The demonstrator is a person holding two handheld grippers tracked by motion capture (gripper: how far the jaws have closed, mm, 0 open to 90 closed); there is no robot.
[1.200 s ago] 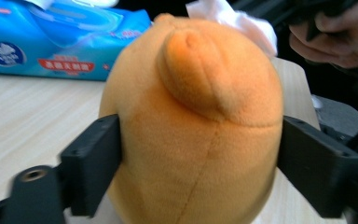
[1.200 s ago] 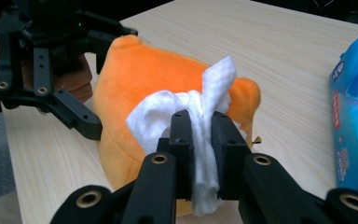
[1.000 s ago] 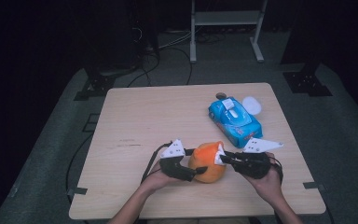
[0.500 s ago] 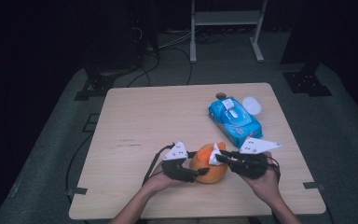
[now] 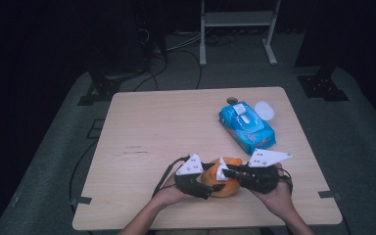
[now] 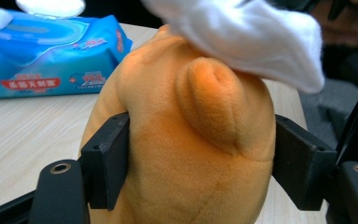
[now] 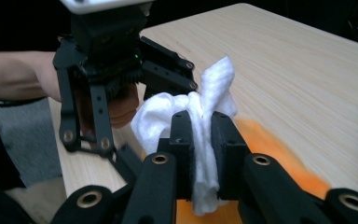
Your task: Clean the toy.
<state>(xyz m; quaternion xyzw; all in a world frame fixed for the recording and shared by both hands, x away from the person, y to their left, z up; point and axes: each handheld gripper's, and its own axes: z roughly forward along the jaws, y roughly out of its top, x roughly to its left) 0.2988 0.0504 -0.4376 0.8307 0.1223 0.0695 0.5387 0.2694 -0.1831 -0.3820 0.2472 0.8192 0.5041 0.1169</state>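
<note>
Near table edge, left gripper (image 5: pixel 210 183) clamps upright orange plush (image 6: pixel 182 140); right gripper (image 7: pixel 200 154) pinches white wipe (image 7: pixel 200 116) on top.

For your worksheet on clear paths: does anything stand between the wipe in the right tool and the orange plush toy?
Nothing visible does: the white wipe, clamped in the right tool, lies against the orange plush toy.

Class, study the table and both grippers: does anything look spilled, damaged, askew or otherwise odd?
Nothing stands out. The left gripper squeezes the orange plush toy, and the right gripper pinches a white wipe above it. The blue wet-wipes pack lies flat on the table, nothing spilled.
</note>
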